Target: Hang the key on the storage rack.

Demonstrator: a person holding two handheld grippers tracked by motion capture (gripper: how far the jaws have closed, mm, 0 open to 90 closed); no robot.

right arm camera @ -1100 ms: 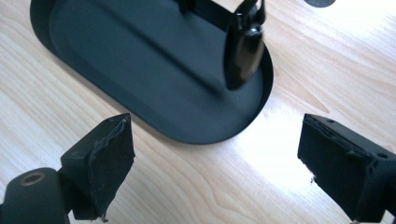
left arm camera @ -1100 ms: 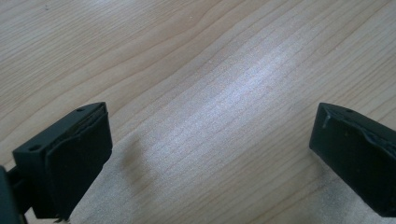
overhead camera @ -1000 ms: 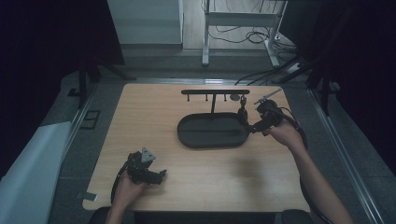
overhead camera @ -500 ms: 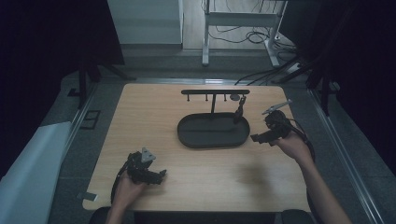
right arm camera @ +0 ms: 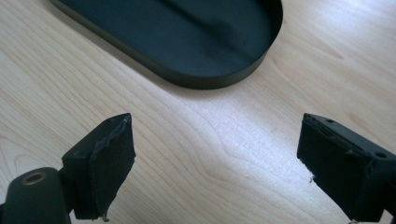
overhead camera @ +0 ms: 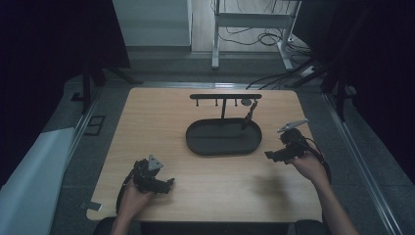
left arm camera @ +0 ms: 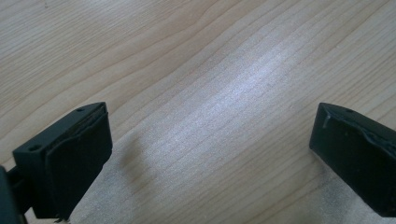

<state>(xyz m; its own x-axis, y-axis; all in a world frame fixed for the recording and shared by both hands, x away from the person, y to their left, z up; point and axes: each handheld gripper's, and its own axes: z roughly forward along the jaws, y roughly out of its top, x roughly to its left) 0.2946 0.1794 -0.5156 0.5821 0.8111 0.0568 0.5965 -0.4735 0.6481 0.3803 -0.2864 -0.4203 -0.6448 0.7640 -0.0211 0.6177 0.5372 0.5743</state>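
We see a light wooden table [overhead camera: 161, 127] with rounded corners and a visible grain; on it, toward the far middle, sits a dark oval tray [overhead camera: 223, 137] with a low upright rim, its floor bare where the right gripper view [right arm camera: 196, 42] looks in; from the tray's far side rises a thin post bearing a black crossbar [overhead camera: 225, 96] with small pegs; a slim dark item [overhead camera: 248, 116] hangs from its right end, its lower tip over the tray.
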